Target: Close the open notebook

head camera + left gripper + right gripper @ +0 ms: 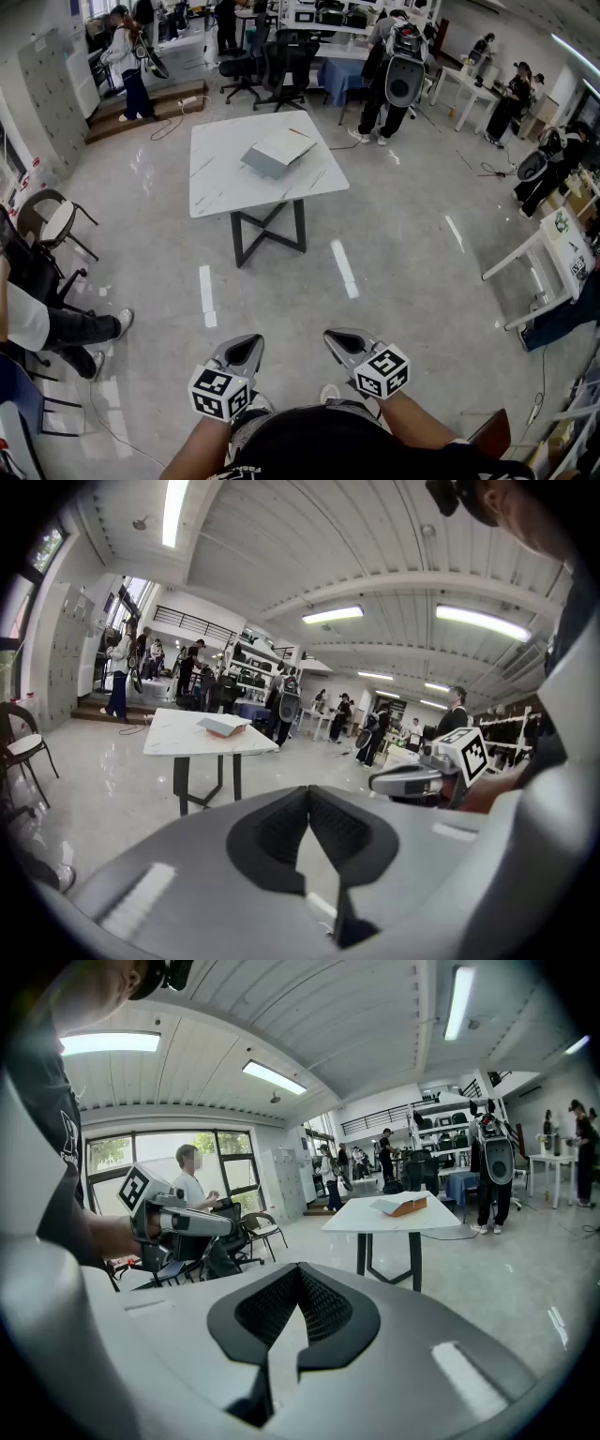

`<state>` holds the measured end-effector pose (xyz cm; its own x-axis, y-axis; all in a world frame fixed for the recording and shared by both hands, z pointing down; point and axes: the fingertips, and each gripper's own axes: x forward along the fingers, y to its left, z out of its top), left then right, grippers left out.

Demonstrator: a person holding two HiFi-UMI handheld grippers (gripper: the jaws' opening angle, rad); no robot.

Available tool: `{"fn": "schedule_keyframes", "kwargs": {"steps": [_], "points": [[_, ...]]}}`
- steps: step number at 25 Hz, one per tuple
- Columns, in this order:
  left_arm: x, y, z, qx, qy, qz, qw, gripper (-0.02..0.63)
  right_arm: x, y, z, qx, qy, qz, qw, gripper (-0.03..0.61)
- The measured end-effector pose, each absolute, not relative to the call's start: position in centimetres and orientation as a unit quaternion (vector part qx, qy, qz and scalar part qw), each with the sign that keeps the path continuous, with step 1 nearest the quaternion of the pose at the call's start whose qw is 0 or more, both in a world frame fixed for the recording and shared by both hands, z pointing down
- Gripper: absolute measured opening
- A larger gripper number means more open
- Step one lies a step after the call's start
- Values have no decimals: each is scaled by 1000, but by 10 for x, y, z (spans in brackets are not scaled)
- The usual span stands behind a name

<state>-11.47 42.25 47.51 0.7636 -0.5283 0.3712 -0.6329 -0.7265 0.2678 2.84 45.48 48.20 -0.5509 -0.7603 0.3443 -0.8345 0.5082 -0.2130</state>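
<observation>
The notebook [278, 152] lies on a white marble-topped table [225, 178] far ahead of me, pale on top, one side raised at a slant. It shows small in the left gripper view [223, 726] and the right gripper view [403, 1207], where an orange-brown edge is visible. My left gripper [246, 349] and right gripper [342, 342] are held close to my body, side by side over the floor, far from the table. Both are shut with nothing between the jaws [307, 803] [298, 1283]. Each sees the other gripper beside it [412, 780] [187, 1225].
Glossy floor [281, 281] stretches between me and the table. A seated person [37, 319] and a chair [56, 225] are at the left. A white side table [553, 253] stands at the right. Several people, office chairs [272, 61] and desks fill the back.
</observation>
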Motion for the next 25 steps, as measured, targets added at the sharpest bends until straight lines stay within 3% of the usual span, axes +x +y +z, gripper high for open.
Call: {"fn": "schedule_keyframes", "kwargs": {"steps": [25], "points": [[-146,422,473,922,-307,143,186,58,-12,457,486,456,-863,197,94,-2]]}}
